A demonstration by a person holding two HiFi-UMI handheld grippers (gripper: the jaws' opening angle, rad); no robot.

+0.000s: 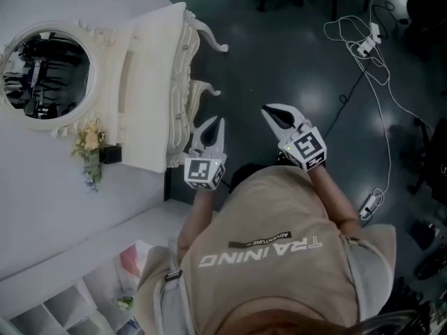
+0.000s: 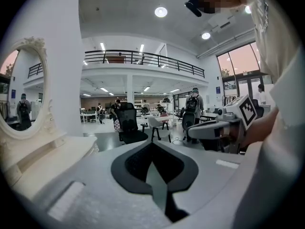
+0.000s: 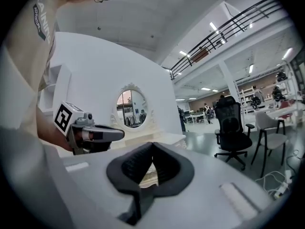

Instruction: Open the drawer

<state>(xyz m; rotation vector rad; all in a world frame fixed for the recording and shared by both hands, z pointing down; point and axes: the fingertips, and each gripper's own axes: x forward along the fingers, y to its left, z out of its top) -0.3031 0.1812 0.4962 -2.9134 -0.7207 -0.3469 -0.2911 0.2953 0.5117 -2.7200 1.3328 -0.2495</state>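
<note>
Your shirt nearest. Left gripper, right gripper: jaws together, empty. Left near vanity, not touching.

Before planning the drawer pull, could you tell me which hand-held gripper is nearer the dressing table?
Left. The left hand-held gripper hovers close beside the front of the dressing table; the right hand-held gripper is farther out, over the dark floor.

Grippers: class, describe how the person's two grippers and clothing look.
Left gripper and right gripper: white beak-shaped shells, dark inner pads, each bearing a cube with black-and-white square markers. The person wears a beige T-shirt with pale lettering.
</note>
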